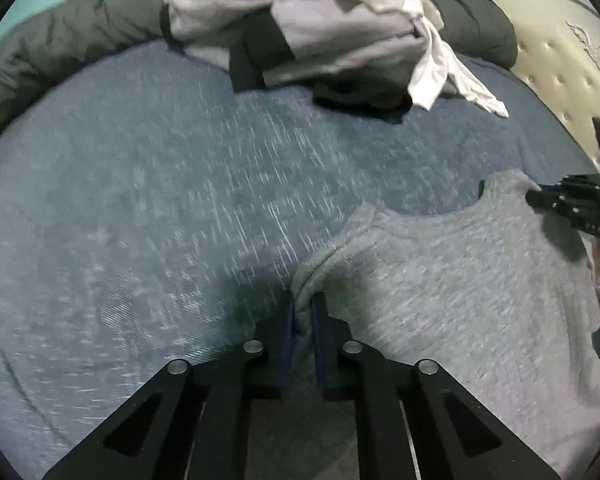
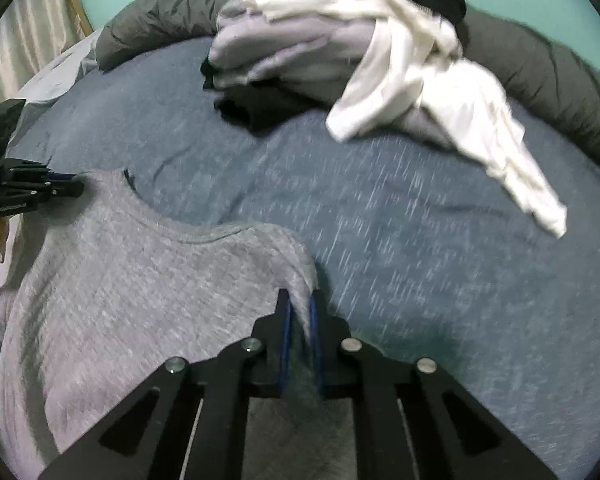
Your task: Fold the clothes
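Left wrist view, left to right: dark grey puffy duvet (image 1: 60, 40) bunched along the far edge of the bed, blue heathered bedsheet (image 1: 140, 200) covering the mattress. Left tool (image 1: 303, 320), black with blue pads, jaws narrow and pinched on a shoulder edge of the light grey heathered knit shirt (image 1: 460, 280). Far centre: loose pile of pale lilac, white and black clothes (image 1: 320, 32), a white garment (image 1: 452, 76) trailing off its right side onto the sheet. Shirt spreads flat to the right over the bedsheet, neckline facing the pile. At the right edge the right tool (image 1: 540, 196) pinches the other shoulder; cream tufted headboard (image 1: 560, 72) behind it.

Right wrist view, left to right: cream curtain (image 2: 24, 48) at far left, left tool (image 2: 74, 184) with a bit of hand below it, clamped on the shirt's (image 2: 140, 280) far shoulder. Right tool (image 2: 300, 320) at bottom centre, jaws nearly together with grey fabric between the pads. Clothes pile (image 2: 320, 40) up top, white garment (image 2: 480, 128) draped down to the right, duvet (image 2: 560, 92) curling behind. Background streaked with motion blur.
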